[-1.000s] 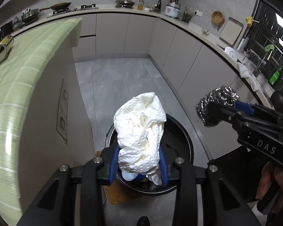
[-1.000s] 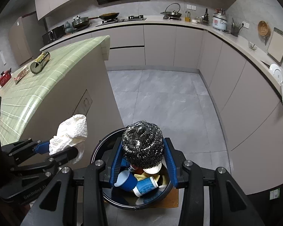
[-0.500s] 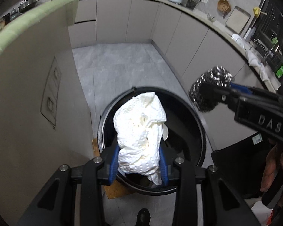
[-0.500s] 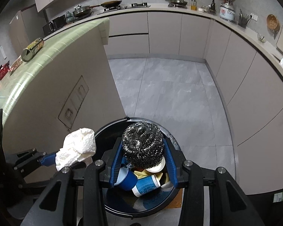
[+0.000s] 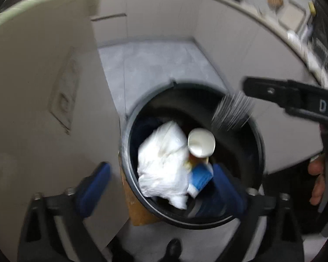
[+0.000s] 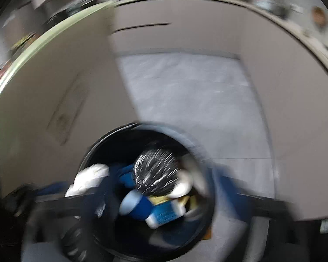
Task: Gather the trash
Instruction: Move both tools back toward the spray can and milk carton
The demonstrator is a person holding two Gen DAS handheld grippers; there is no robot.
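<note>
Paper wad (image 5: pixel 164 163) and steel scourer (image 6: pixel 156 169) have dropped into bin (image 5: pixel 257 144); both tools opening, empty.

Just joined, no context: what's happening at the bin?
A person holds a gripper in each hand over the black bin on the kitchen floor. Both sets of jaws are opening, with nothing pressed between the pads. The left gripper has let go of the paper towel, which lies in the bin on the cups. The right gripper has dropped the steel scourer, a blurred streak falling into the bin. Both views are motion-blurred.
</note>
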